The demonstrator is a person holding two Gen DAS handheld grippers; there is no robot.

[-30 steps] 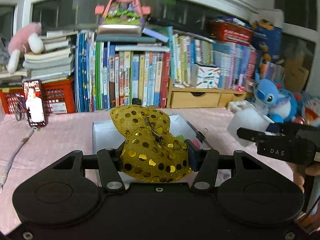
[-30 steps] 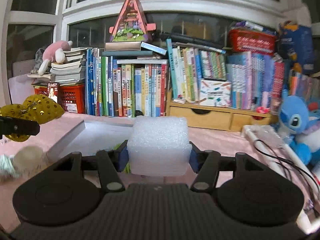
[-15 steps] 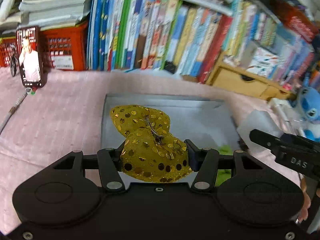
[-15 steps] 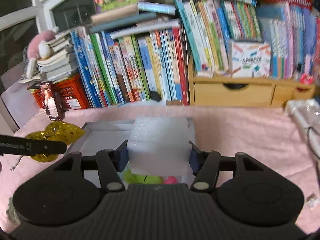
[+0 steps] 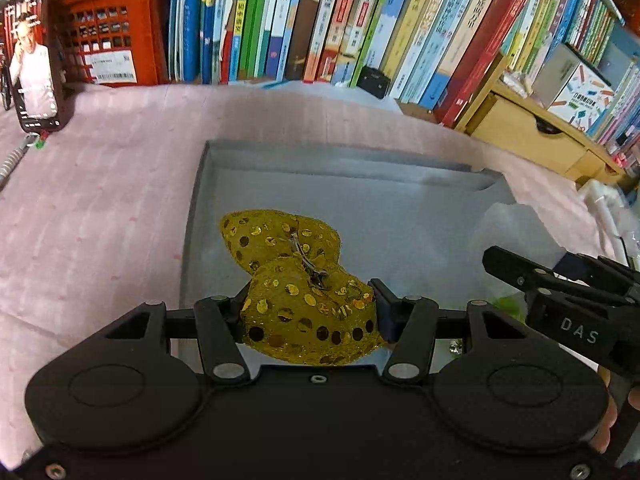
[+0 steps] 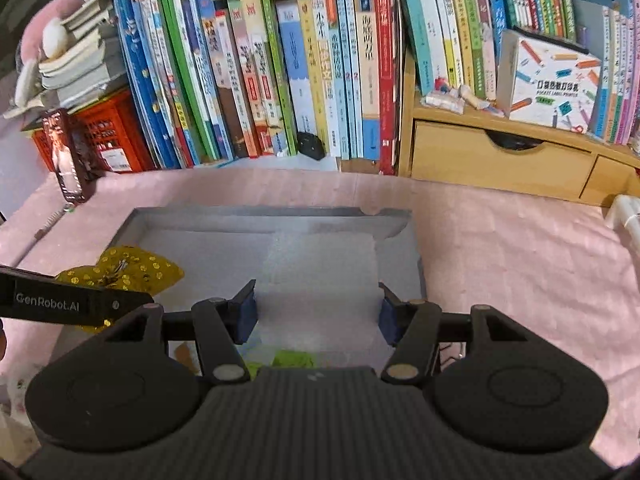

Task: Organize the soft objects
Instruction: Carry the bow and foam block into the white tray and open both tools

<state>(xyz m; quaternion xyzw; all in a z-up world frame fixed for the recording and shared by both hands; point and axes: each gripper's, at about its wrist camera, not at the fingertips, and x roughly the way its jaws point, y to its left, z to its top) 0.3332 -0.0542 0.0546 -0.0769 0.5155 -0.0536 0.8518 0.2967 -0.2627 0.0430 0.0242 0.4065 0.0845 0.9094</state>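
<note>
My left gripper (image 5: 310, 304) is shut on a gold sequinned bow (image 5: 296, 280), which hangs over the left part of a grey open box (image 5: 200, 184). In the right wrist view the same gold bow (image 6: 132, 270) shows at the left, behind the left gripper's finger (image 6: 72, 302). My right gripper (image 6: 316, 308) is shut on a white foam block (image 6: 320, 280) above the middle of the grey box (image 6: 256, 216). A green soft item (image 6: 292, 358) lies in the box under the block. The right gripper's black fingers (image 5: 560, 280) reach in from the right in the left wrist view.
A pink cloth (image 5: 100, 184) covers the table around the box. A row of upright books (image 6: 280, 68) stands behind, with a red crate (image 5: 108, 36), a phone on a stand (image 5: 34, 60) and wooden drawers (image 6: 500, 160). A white object (image 6: 624, 216) lies at the right.
Both grippers have tilted downward and moved forward over the grey box, carrying the bow and the foam block lower. The upper shelves and the toys have left the view.
</note>
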